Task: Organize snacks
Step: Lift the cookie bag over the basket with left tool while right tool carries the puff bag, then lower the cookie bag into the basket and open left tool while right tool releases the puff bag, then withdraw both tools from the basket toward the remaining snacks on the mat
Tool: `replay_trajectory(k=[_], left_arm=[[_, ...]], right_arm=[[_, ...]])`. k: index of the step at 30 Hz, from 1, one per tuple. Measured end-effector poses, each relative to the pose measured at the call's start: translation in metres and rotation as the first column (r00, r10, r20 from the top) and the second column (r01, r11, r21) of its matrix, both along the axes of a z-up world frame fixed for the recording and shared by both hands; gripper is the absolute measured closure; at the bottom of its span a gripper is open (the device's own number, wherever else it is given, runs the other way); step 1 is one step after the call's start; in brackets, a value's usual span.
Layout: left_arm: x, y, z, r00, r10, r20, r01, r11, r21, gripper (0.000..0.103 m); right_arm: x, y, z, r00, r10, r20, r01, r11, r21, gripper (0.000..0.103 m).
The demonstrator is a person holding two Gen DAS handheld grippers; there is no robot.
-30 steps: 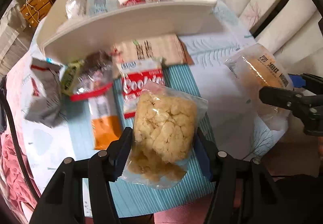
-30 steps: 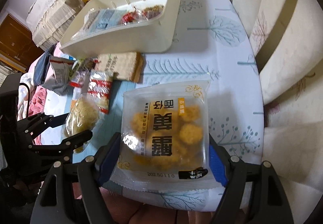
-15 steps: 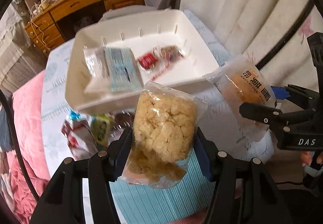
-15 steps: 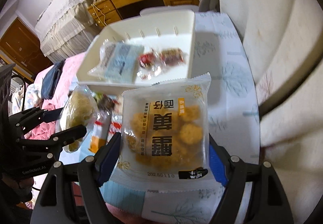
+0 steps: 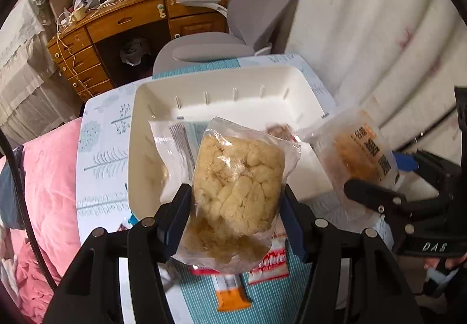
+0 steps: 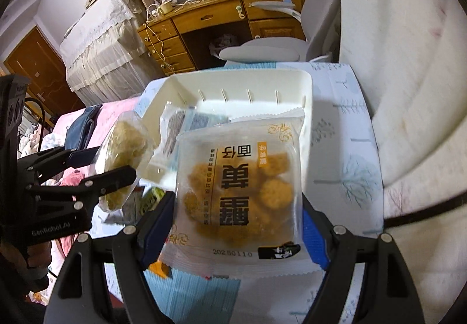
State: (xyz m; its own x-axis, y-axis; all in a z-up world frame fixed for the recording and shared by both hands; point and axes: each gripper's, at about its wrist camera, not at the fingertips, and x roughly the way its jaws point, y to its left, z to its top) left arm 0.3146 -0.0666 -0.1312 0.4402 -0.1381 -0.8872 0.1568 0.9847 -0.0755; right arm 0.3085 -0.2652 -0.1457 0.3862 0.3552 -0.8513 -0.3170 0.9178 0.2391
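My left gripper point(image 5: 235, 207) is shut on a clear bag of pale puffed-rice cake point(image 5: 238, 186), held up in front of the white bin point(image 5: 221, 81). In the right wrist view that same bag point(image 6: 122, 154) hangs at the left. My right gripper point(image 6: 238, 224) is shut on a flat clear packet of golden snack balls point(image 6: 242, 186) with black print; the left wrist view shows this packet point(image 5: 359, 160) at the right, near the bin's right corner. Inside the bin lies a white-and-blue packet point(image 5: 172, 146), and a small reddish packet point(image 5: 280, 131) is mostly hidden.
The bin stands on a tree-print tablecloth point(image 6: 347, 154) with a striped teal mat point(image 5: 271, 294) in front. A red-and-white cookie pack point(image 5: 271, 262) and an orange-ended pack point(image 5: 233, 294) lie on the mat. Behind are a grey chair point(image 5: 251, 8), a wooden desk point(image 5: 122, 23), and pink bedding point(image 5: 49, 178) to the left.
Both grippers rose with their packets and moved toward the bin. The bin's inside now fills the middle of each view, and the loose packs on the mat have dropped to the bottom.
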Motion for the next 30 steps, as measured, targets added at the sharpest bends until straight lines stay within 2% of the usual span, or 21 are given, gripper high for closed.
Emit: replay_trajectory(k=[4, 13, 15, 16, 19, 22, 30], left_arm=[[0.016, 0.01, -0.004, 1.0, 0.015, 0.023, -0.014, 0.999, -0.033, 0.045], [0.042, 0.018, -0.023, 0.998, 0.066, -0.006, -0.066, 0.994, -0.091, 0.044], [0.046, 0.019, -0.026, 0.996, 0.084, -0.021, -0.086, 0.991, -0.103, 0.039], [0.047, 0.02, -0.026, 0.996, 0.091, -0.022, -0.093, 0.989, -0.111, 0.032], [0.046, 0.018, -0.025, 0.995, 0.102, -0.02, -0.104, 0.988, -0.114, 0.02], [0.041, 0.016, -0.022, 0.994, 0.112, -0.019, -0.113, 0.988, -0.107, 0.02], [0.008, 0.019, -0.009, 0.982, 0.19, -0.002, -0.188, 0.972, -0.139, 0.02]], right_arm=[[0.014, 0.008, -0.006, 1.0, 0.0, 0.002, 0.0, 1.0, 0.007, 0.023], [0.034, 0.012, -0.018, 1.0, -0.026, -0.014, 0.027, 0.999, 0.024, 0.022], [0.036, 0.01, -0.021, 0.999, -0.036, -0.026, 0.037, 0.999, 0.024, 0.021], [0.037, 0.009, -0.022, 0.998, -0.043, -0.035, 0.044, 0.999, 0.024, 0.021], [0.041, 0.002, -0.023, 0.997, -0.069, -0.044, 0.071, 0.996, 0.046, 0.021], [0.043, -0.005, -0.019, 0.995, -0.094, -0.04, 0.096, 0.994, 0.051, 0.013], [0.03, -0.023, -0.008, 0.993, -0.114, -0.035, 0.116, 0.989, 0.089, 0.013]])
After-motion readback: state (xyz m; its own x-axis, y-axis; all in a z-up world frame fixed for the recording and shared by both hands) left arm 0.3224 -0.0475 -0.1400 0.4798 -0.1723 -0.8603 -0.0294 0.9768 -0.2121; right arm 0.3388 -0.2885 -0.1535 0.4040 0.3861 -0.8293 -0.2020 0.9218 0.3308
